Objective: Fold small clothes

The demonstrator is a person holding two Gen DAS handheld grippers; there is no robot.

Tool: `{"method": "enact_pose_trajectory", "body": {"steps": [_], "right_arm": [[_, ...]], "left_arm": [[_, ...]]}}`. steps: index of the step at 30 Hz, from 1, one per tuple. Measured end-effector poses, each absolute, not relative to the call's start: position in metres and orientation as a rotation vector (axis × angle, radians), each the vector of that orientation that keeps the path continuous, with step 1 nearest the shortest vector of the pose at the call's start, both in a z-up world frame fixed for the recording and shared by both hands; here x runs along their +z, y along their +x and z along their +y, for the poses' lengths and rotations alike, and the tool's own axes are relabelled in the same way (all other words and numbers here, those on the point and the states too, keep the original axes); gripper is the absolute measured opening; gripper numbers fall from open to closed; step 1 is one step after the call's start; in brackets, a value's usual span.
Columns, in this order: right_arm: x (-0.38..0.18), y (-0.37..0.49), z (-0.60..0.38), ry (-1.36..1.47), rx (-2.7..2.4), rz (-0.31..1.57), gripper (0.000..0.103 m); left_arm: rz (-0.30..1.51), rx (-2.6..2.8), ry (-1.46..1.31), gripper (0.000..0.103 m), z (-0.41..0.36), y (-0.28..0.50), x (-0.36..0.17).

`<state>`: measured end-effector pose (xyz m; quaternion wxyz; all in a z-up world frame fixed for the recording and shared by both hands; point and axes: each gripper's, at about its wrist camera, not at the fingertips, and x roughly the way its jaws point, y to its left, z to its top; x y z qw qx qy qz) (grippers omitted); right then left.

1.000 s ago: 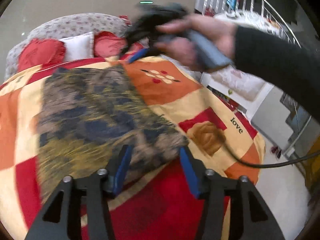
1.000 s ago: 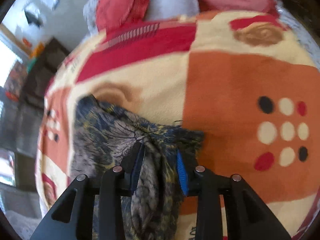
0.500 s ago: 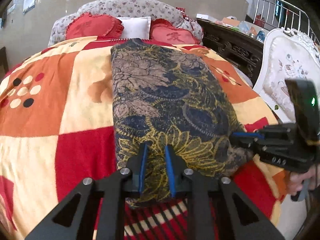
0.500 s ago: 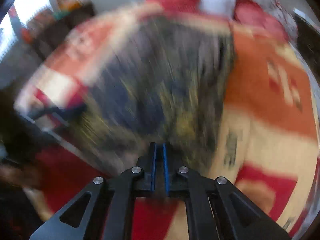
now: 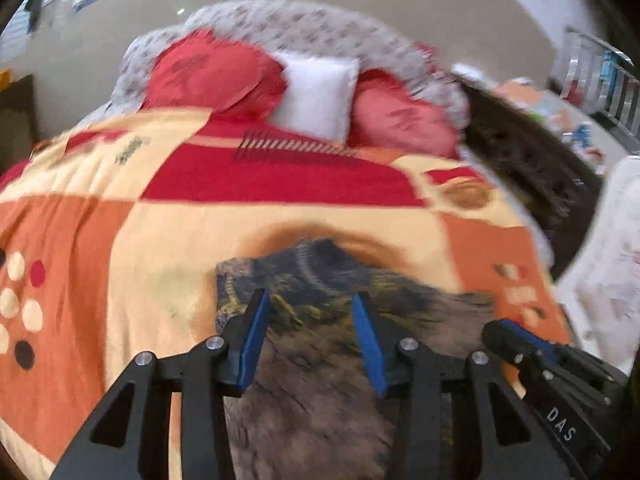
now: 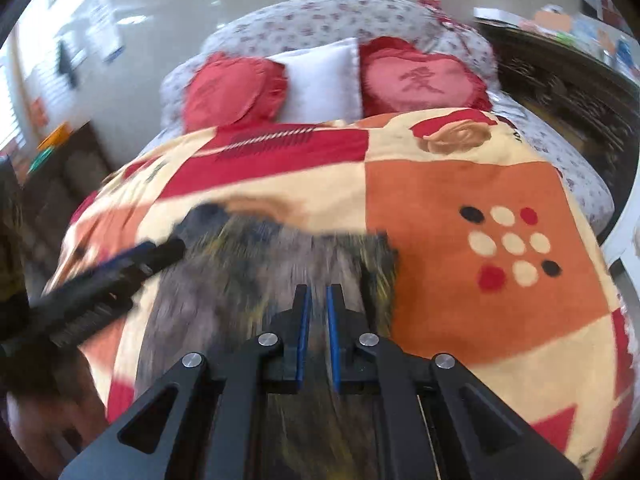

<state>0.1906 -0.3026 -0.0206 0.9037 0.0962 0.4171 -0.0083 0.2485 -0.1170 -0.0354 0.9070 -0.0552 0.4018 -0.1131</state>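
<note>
A dark garment (image 5: 320,276) patterned in blue, yellow and grey lies on the bed, its far edge bunched just beyond both grippers. My left gripper (image 5: 309,296) hovers over that edge. Its jaws are opening, and cloth shows below and between the blue pads without being pressed. In the right wrist view the garment (image 6: 248,264) is blurred. My right gripper (image 6: 317,290) has its pads nearly together over the cloth's right part, with fabric in the narrow gap. The left gripper (image 6: 160,252) reaches in from the left, and the right gripper (image 5: 504,330) shows at lower right.
The bed carries a red, orange and cream patchwork blanket (image 6: 460,200). Two red cushions (image 6: 236,88) and a white pillow (image 6: 320,76) lean on the flowered headboard. A dark carved cabinet (image 6: 560,92) stands to the right of the bed.
Half a second ago the garment stretched long toward the pillows; now it is shorter, with its near end brought forward. Both grippers have moved toward the pillows, and the left jaws have spread apart.
</note>
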Motion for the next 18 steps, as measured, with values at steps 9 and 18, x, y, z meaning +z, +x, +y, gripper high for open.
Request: {"method": "enact_pose_trajectory", "body": {"steps": [9, 18], "right_arm": [[-0.085, 0.207, -0.309, 0.153, -0.018, 0.796, 0.027], [-0.075, 0.205, -0.32, 0.23, 0.048, 0.818, 0.033]], "left_arm": [[0.817, -0.242, -0.16, 0.048, -0.12, 0.257, -0.075], [0.878, -0.408, -0.264, 0.068, -0.07, 0.245, -0.025]]}}
